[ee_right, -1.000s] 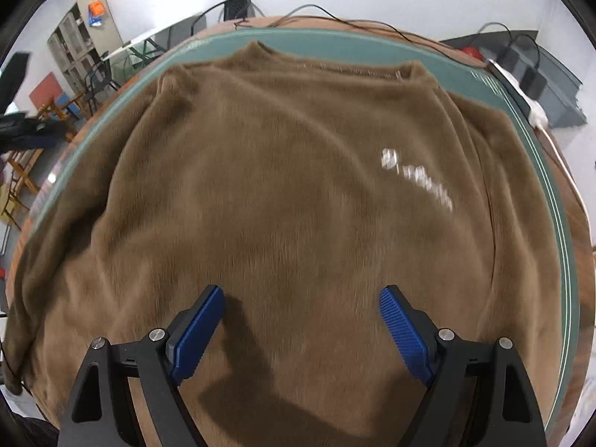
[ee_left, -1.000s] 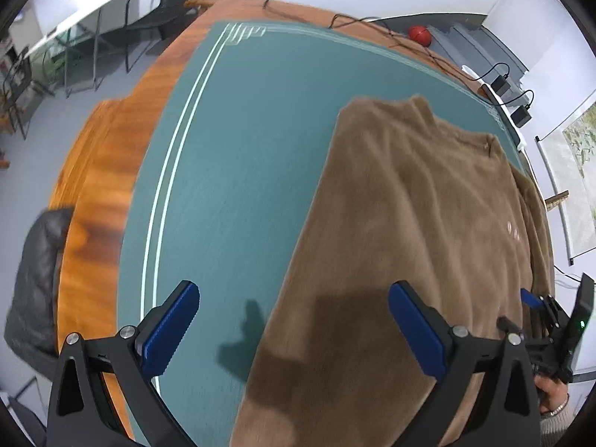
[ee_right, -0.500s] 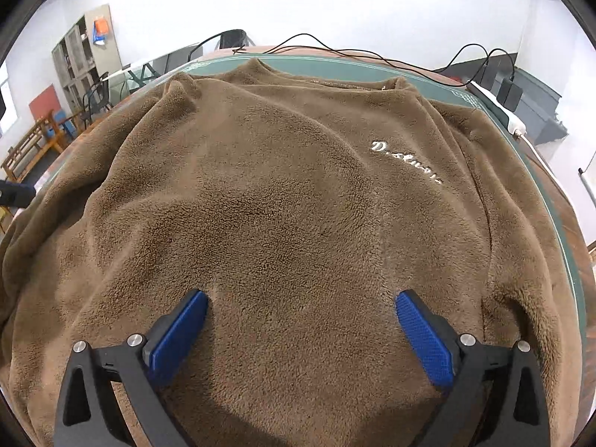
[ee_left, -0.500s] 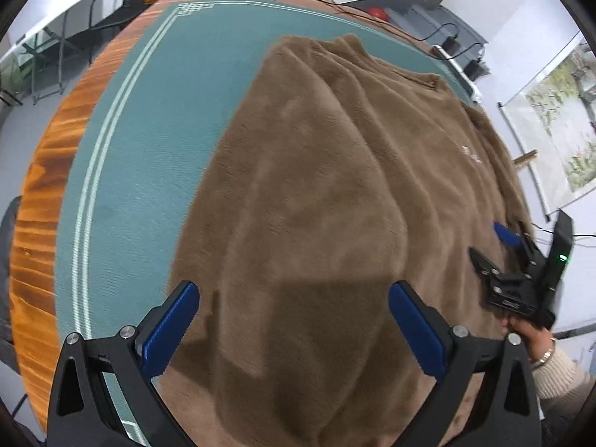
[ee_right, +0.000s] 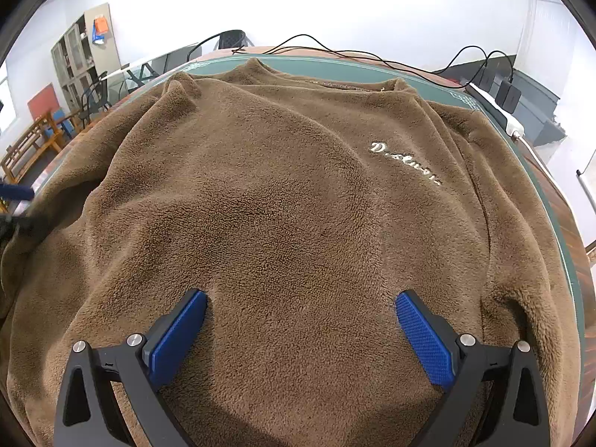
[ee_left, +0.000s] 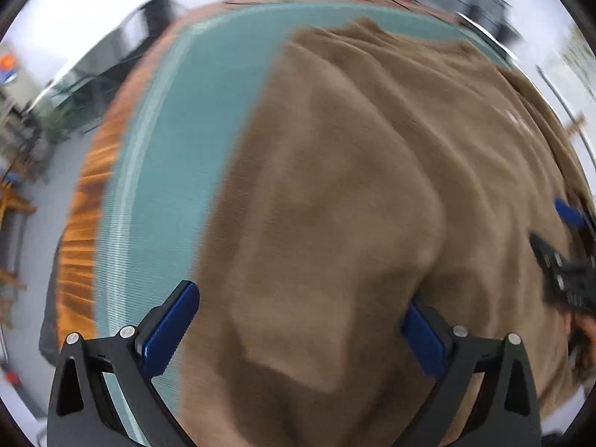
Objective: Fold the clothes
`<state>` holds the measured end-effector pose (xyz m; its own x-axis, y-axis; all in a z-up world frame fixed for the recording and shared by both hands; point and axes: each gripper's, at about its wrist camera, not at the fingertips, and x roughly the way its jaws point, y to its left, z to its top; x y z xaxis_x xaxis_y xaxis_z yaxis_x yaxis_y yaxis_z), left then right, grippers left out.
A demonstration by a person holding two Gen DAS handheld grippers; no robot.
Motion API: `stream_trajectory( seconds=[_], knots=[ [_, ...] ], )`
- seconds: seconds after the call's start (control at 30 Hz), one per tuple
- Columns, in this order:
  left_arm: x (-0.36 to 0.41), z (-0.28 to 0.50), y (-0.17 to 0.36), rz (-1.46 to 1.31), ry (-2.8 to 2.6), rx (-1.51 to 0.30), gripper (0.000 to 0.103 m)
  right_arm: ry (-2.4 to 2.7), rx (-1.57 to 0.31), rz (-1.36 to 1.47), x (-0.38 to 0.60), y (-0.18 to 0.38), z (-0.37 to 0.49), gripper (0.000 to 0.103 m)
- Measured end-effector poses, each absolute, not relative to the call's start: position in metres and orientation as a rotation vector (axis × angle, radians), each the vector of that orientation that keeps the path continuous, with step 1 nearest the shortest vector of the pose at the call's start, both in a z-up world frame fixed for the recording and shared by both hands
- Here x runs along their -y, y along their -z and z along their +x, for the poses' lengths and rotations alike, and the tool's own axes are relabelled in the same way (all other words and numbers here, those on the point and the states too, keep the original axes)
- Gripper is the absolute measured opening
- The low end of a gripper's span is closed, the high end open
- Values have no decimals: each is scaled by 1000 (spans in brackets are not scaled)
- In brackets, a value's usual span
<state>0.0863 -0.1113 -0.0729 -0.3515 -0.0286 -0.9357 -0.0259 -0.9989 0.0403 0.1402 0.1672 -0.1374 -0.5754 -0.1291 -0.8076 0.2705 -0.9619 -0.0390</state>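
Fleece filled the left wrist view: we saw the brown sweater (ee_left: 372,193) spread on the green table mat (ee_left: 178,156), its near side edge running down past the left gripper (ee_left: 298,331), whose blue pads stood wide apart with nothing clamped, one over the mat and one over the fabric. That picture was blurred, so we could read nothing in it, though the right gripper (ee_left: 570,246) showed at the far right edge above the garment. In the right wrist view we found the sweater (ee_right: 283,193) lying face up, collar at the far end, and the right gripper (ee_right: 301,327) with its jaws spread wide, the pads resting on or just above the pile and pinching nothing. We judged the cloth soft, thick and limp, light enough to lift yet prone to sag and bunch, so the hem corners or a sleeve edge seemed the best hold. Pale script embroidery (ee_right: 406,164) crossed the chest; we made out a leading "D" but not the rest.
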Motion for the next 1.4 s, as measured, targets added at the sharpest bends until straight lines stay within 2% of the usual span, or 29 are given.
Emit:
stream_trajectory(
  seconds=[0.17, 0.37, 0.6, 0.73, 0.93, 1.17, 1.4],
  knots=[
    [166, 59, 63, 1582, 2416, 140, 102, 2594, -234, 1310, -168, 138, 140, 102],
    [236, 45, 50, 1437, 2333, 108, 102, 2595, -236, 1310, -169, 137, 140, 102],
    [245, 25, 39, 1285, 2380, 206, 102, 2597, -239, 1312, -169, 138, 138, 102],
    [256, 32, 30, 1186, 2415, 188, 102, 2600, -241, 1312, -168, 138, 138, 102],
    [262, 30, 65, 1330, 2316, 334, 102, 2601, -239, 1313, -167, 138, 138, 102],
    [282, 56, 71, 1443, 2357, 127, 102, 2600, -237, 1313, -168, 137, 138, 102],
    [259, 74, 82, 1607, 2470, 29, 102, 2600, -237, 1312, -168, 137, 138, 102]
  ],
)
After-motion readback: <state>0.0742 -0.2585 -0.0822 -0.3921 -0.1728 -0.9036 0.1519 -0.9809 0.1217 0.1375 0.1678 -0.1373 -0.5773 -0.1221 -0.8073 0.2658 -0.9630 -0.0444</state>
